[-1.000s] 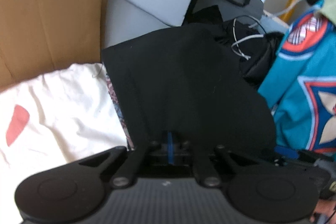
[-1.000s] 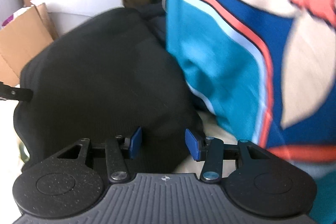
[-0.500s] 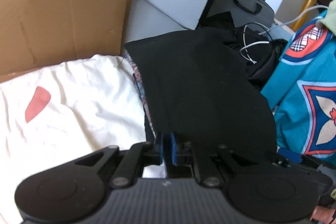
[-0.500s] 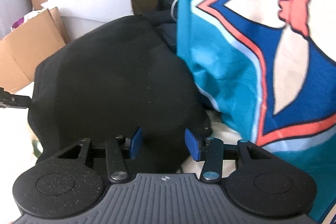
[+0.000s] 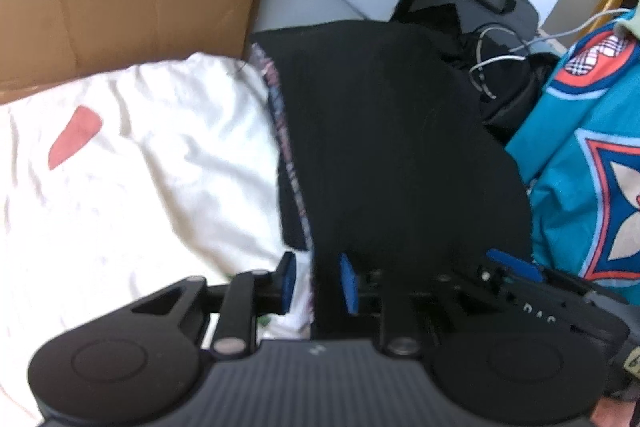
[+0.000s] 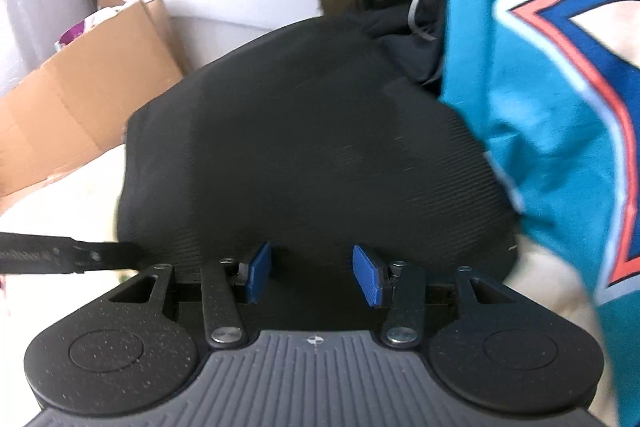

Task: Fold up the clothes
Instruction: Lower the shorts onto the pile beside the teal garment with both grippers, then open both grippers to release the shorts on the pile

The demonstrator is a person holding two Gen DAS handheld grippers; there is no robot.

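I see the white bedding with a coral patch [image 5: 140,163] spread wide, and on it the flat black knit garment [image 5: 392,147], a patterned edge peeking along its left side, the teal patterned cloth [image 6: 540,67] hanging to its right. What changed: my left tongs [image 5: 316,281], clenched on the near hem a second ago, have now released; the right tongs [image 6: 316,273] stay parted, empty. I judge this fold laid down.

Both tools: black ribbed body, round hubs, silver screws, blue pads [image 6: 258,273].
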